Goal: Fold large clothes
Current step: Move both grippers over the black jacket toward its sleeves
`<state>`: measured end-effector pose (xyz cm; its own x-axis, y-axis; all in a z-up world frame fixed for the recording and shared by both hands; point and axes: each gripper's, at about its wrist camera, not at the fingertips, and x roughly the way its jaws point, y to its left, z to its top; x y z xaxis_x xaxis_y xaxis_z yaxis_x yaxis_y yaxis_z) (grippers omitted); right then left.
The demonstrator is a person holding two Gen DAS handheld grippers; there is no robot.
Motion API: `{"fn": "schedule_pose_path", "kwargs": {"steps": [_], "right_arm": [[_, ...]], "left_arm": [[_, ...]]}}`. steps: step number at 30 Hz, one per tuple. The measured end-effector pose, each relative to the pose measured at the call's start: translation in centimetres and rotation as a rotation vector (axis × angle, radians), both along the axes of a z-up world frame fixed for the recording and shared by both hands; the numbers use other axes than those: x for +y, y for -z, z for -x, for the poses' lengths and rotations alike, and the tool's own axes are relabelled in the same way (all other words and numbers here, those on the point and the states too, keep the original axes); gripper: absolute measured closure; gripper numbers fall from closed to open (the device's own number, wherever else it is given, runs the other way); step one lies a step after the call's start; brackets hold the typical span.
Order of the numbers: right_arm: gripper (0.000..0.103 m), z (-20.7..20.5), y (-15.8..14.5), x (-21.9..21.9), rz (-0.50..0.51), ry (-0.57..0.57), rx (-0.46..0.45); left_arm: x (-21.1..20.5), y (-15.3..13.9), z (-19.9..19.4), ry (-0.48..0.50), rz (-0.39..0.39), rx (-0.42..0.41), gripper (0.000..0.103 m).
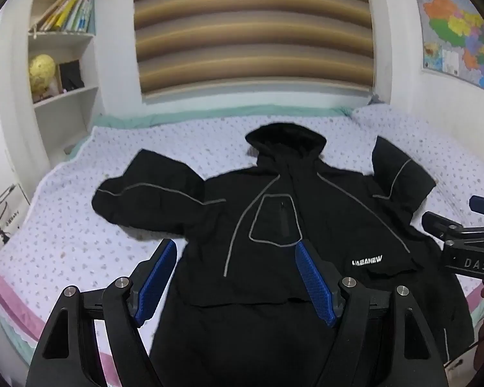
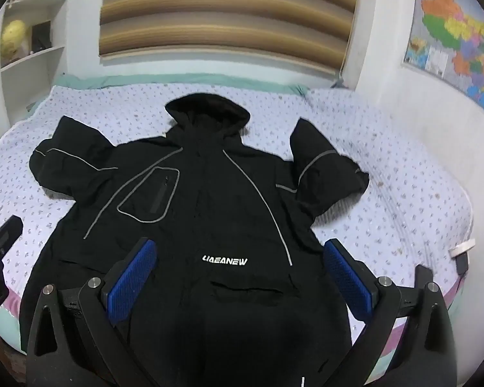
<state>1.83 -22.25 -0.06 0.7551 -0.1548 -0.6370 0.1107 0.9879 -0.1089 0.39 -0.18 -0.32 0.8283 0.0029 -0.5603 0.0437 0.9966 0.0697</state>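
A black hooded jacket (image 1: 274, 213) with grey piping and white chest lettering lies face up on the bed, hood toward the wall, both sleeves spread out and bent back. It also shows in the right wrist view (image 2: 209, 193). My left gripper (image 1: 235, 251) is open and empty, hovering above the jacket's lower left part. My right gripper (image 2: 240, 250) is open and empty, hovering above the jacket's lower middle. The right gripper's body shows at the right edge of the left wrist view (image 1: 464, 245).
The bed (image 1: 64, 225) has a light dotted cover with a pink front edge. A white bookshelf (image 1: 64, 64) stands at the back left. A striped blind (image 1: 255, 32) hangs behind the bed. A map (image 2: 458, 38) hangs on the right wall.
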Motion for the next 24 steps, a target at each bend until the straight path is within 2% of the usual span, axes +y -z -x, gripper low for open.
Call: {"fn": "schedule_pose_path", "kwargs": {"steps": [4, 11, 15, 19, 24], "right_arm": [[0.000, -0.6, 1.1, -1.2, -0.041, 0.014, 0.026], [0.000, -0.4, 1.8, -1.0, -0.008, 0.017, 0.024], [0.000, -0.4, 1.9, -1.5, -0.043, 0.017, 0.035], [0.000, -0.3, 2.0, -2.1, -0.054, 0.031, 0.037], [0.000, -0.2, 1.9, -2.3, -0.067, 0.034, 0.039]], "left_arm": [[0.4, 1.1, -1.5, -0.051, -0.019, 0.056, 0.026], [-1.2, 2.6, -1.6, 0.019, -0.048, 0.123, 0.026], [-1.2, 2.5, -1.4, 0.065, -0.002, 0.155, 0.026], [-1.0, 2.1, -1.7, 0.027, -0.037, 0.129, 0.026], [-1.4, 1.4, -1.6, 0.053, 0.006, 0.113, 0.026]]}}
